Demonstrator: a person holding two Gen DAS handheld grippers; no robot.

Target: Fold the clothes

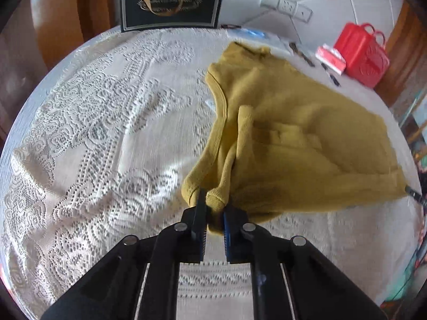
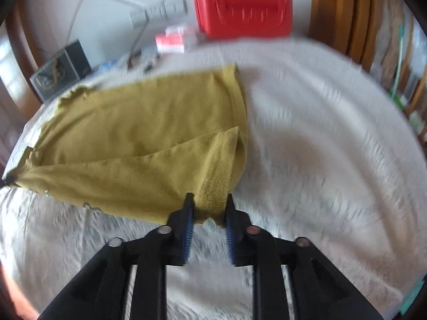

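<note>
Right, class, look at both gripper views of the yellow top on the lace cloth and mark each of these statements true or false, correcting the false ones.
1. Both grippers grip the yellow top. True: the left gripper and the right gripper each pinch an edge.
2. The top lies fully flat on the lace tablecloth. False: the gripped edges are lifted.
3. A red case stands at the far side of the table. True.
4. The dark gift bag is lying on the top. False: it stands apart, at the far edge.
5. The tablecloth is plain blue. False: it is white lace.
</note>
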